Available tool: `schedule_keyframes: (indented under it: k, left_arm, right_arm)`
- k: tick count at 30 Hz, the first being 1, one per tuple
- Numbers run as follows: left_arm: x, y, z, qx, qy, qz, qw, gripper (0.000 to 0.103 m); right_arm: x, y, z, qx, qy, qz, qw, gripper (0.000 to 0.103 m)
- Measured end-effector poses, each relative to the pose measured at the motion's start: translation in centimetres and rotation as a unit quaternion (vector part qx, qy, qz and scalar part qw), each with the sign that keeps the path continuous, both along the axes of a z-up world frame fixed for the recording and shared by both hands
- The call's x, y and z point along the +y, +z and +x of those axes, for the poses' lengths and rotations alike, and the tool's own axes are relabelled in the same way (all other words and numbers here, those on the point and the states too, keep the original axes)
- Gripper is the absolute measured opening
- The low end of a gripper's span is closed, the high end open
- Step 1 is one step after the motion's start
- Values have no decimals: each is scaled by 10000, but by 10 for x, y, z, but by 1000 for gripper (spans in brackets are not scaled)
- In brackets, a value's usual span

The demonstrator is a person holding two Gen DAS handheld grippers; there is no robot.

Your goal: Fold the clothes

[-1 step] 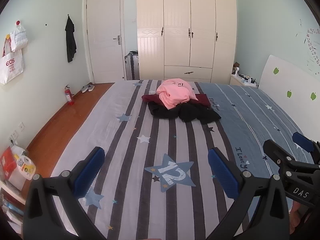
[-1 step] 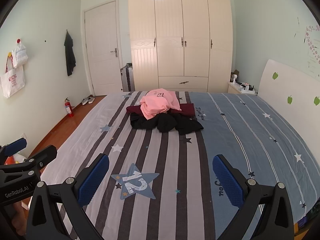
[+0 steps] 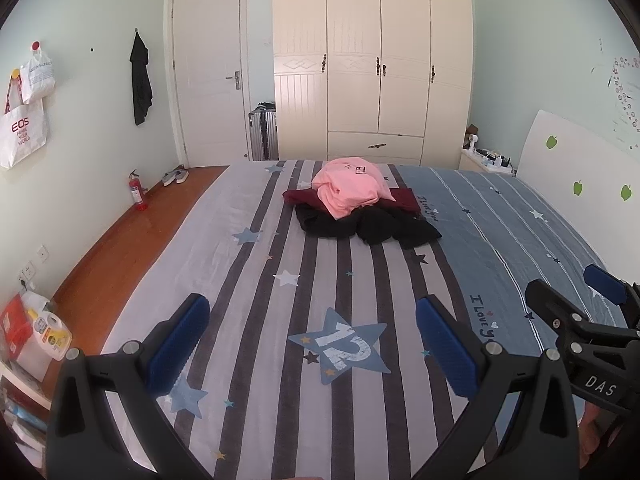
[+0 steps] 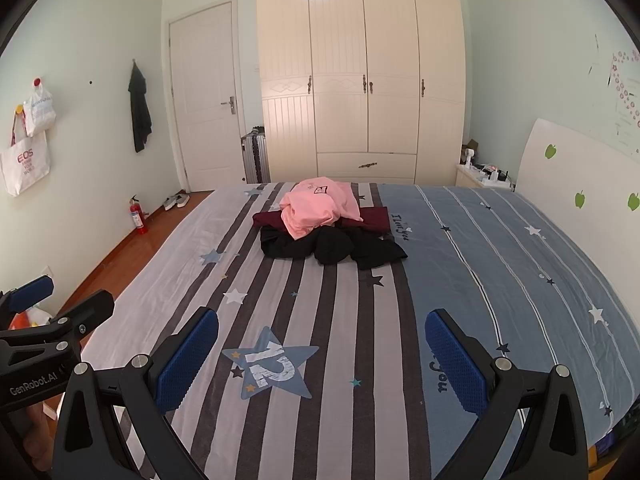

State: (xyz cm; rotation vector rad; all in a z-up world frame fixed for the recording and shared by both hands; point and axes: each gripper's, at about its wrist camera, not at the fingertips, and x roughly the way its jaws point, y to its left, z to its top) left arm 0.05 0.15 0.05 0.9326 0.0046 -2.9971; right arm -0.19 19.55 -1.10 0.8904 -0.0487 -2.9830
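Observation:
A heap of clothes lies far up the bed: a pink garment (image 3: pixel 349 192) on top, a dark red one (image 3: pixel 298 197) under it, black ones (image 3: pixel 372 229) in front. The heap shows in the right wrist view too, with the pink garment (image 4: pixel 318 208) on top. My left gripper (image 3: pixel 312 344) is open and empty above the near end of the bed, well short of the heap. My right gripper (image 4: pixel 322 360) is open and empty beside it, and also shows in the left wrist view (image 3: pixel 572 296). The left gripper also shows in the right wrist view (image 4: pixel 60 296).
The bed (image 3: pixel 248 280) has a striped grey and blue cover with a "12" star (image 3: pixel 344 350). A white headboard (image 3: pixel 568 168) stands at right, a wardrobe (image 3: pixel 372 64) and door (image 3: pixel 208 76) behind. Wood floor (image 3: pixel 132 232) at left holds a fire extinguisher (image 3: pixel 136 192) and bottles (image 3: pixel 44 332).

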Motion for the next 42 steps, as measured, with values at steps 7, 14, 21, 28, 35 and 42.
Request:
schedule_keyframes:
  k: [7, 14, 21, 28, 35, 42]
  left_arm:
    - [6, 2, 2, 42, 23, -23, 10000, 102]
    - [5, 3, 2, 53, 15, -11, 10000, 102]
    - [1, 3, 2, 56, 24, 10, 10000, 102]
    - [-1, 2, 3, 68, 48, 28, 10000, 102]
    - [-1, 4, 4, 73, 42, 29, 10000, 102]
    - [-1, 7, 5, 76, 42, 13, 10000, 102]
  right_arm:
    - [-1, 0, 0, 19, -10, 14, 10000, 102]
    - [-1, 1, 1, 36, -13, 28, 10000, 102]
    - [0, 1, 0, 24, -31, 26, 10000, 102]
    - [2, 5, 0, 24, -22, 25, 10000, 102]
    - [3, 7, 0, 34, -31, 28, 10000, 102]
    - [1, 8, 2, 46, -37, 38, 10000, 102]
